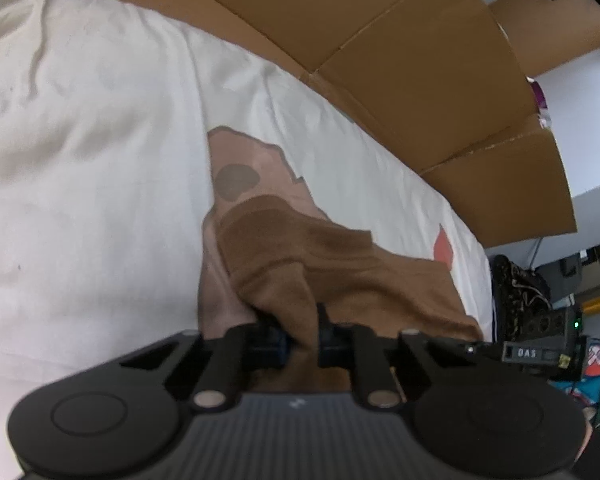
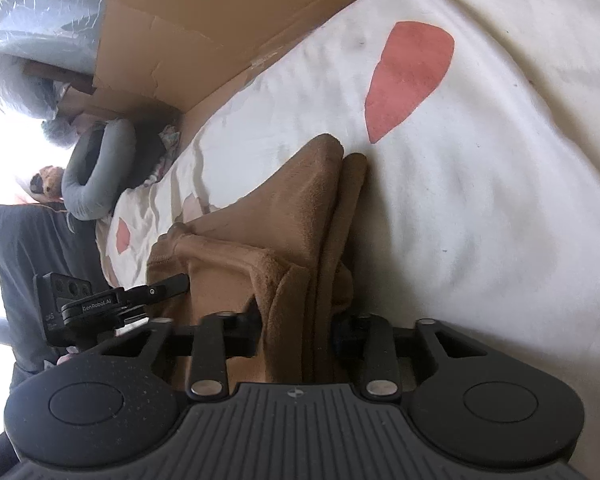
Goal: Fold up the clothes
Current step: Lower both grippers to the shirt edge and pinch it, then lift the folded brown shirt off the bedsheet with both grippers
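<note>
Both tools, left tool (image 1: 300,334) and right tool (image 2: 296,330), pinched bunched brown garment (image 1: 340,264) on the bed (image 1: 80,160); folding looked barely begun.

White bedsheet (image 2: 480,200) w/ pink patches, flattened cardboard (image 1: 380,32) along its far edge, grey pillow (image 2: 96,168) beyond, bright daylight at left.

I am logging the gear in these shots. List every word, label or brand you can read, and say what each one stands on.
"DAS": white letters on the small black device at the right edge of the left wrist view.
"GenRobot.AI": white print on the black body of the left gripper, seen in the right wrist view.
The small yellow sticker beside "DAS" is too small to read.
No other text is legible.
</note>
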The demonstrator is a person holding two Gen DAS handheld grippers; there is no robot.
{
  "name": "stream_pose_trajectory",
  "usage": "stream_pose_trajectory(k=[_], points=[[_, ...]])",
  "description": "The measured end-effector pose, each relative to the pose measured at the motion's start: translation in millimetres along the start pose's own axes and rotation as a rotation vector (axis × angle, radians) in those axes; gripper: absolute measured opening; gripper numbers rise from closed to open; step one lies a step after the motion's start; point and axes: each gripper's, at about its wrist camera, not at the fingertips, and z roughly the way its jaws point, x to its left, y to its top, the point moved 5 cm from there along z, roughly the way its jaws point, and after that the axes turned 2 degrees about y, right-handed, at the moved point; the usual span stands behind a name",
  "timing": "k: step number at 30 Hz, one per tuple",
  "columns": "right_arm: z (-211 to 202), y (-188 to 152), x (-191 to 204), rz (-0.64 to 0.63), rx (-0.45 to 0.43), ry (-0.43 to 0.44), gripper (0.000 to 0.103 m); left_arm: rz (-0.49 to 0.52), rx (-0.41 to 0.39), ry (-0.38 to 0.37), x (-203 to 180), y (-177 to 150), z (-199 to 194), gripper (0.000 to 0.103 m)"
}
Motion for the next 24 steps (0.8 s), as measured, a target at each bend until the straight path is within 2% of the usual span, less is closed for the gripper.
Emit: stream_pose_trajectory(k=[4, 8, 14, 24], points=[[-3, 0, 11, -0.06, -0.002, -0.043, 0.018, 0.051, 0.0, 0.026, -9, 2, -7, 0.008], [-9, -1, 24, -0.105, -0.021, -0.079, 0.016, 0.078, -0.02, 0.045, -19, 2, -26, 0.007], [-22, -9, 51, -0.158, -0.073, -0.14, 0.015, 0.158, -0.055, 0.119, -43, -3, -57, 0.007], [-66, -22, 121, -0.271, -0.166, -0.225, 0.015, 0.174, -0.189, 0.188, -95, -11, -127, 0.007]])
